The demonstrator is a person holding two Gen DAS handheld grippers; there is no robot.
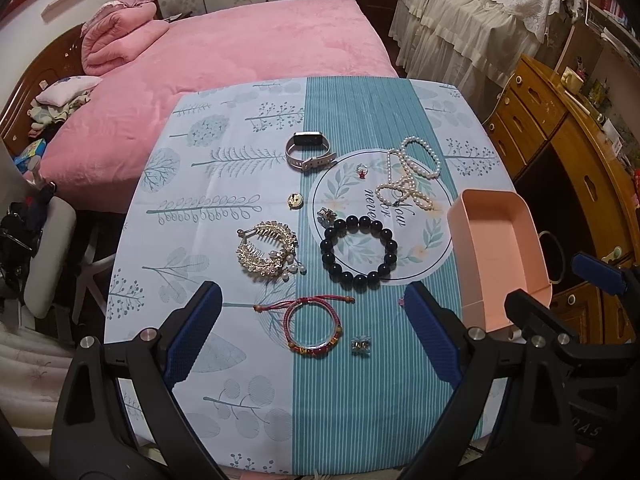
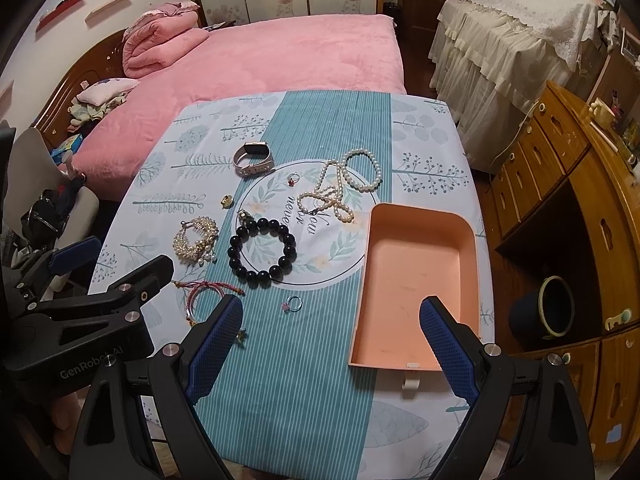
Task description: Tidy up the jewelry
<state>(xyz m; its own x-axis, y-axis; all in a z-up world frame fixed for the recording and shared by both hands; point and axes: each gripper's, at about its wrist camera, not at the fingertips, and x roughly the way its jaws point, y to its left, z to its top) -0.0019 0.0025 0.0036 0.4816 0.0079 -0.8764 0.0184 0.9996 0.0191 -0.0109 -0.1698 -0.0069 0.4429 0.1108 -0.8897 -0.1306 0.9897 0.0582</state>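
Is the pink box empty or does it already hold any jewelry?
Empty. The pink box shows only its bare floor in the right wrist view; the black bead bracelet and pearl strands lie outside on the tablecloth.

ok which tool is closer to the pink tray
Right. The right tool hangs open over the near end of the pink tray, one finger above its front edge. The left tool sits further left, open above the red cord bracelet.

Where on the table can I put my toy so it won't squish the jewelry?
Bare cloth lies at the far edge beyond the watch, and at the near edge, nearer than the red bracelet. The pink box is empty. The middle is crowded around the black bead bracelet and pearls.
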